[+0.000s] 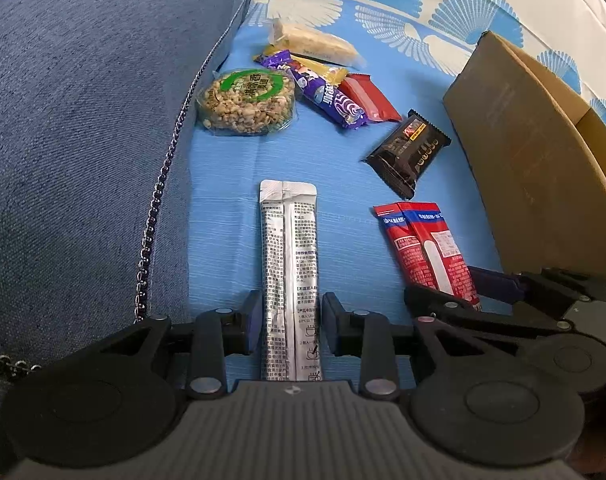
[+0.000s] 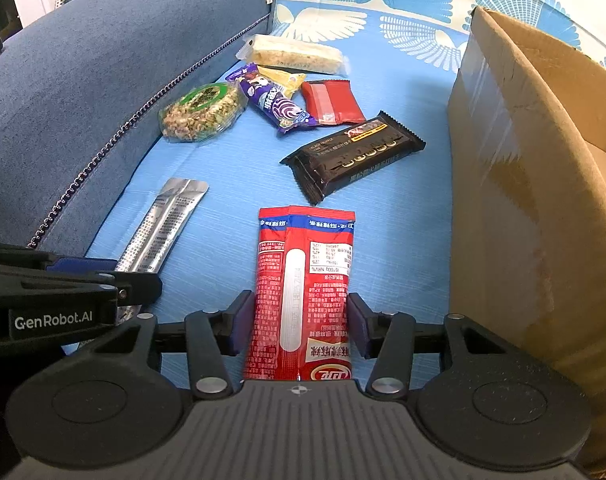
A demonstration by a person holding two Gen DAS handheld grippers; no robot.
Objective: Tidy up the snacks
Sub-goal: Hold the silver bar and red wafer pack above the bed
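Two claws point down at the blue sheet (image 1: 223, 220), side by side. Left claw (image 1: 291, 326) straddles a silver sachet (image 1: 290, 264) left of the cardboard box (image 2: 523, 200); its jaws stand slightly apart from the sachet's edges, not pressing it. Right claw (image 2: 299, 326), nearer the box, straddles a red packet (image 2: 303, 292); its jaws sit just beside the packet's edges, and I cannot tell whether they press it. Beyond, left of the box, lie a round nut cake (image 1: 245, 102), a purple bar (image 1: 327, 96) and a black bar (image 2: 355, 156).
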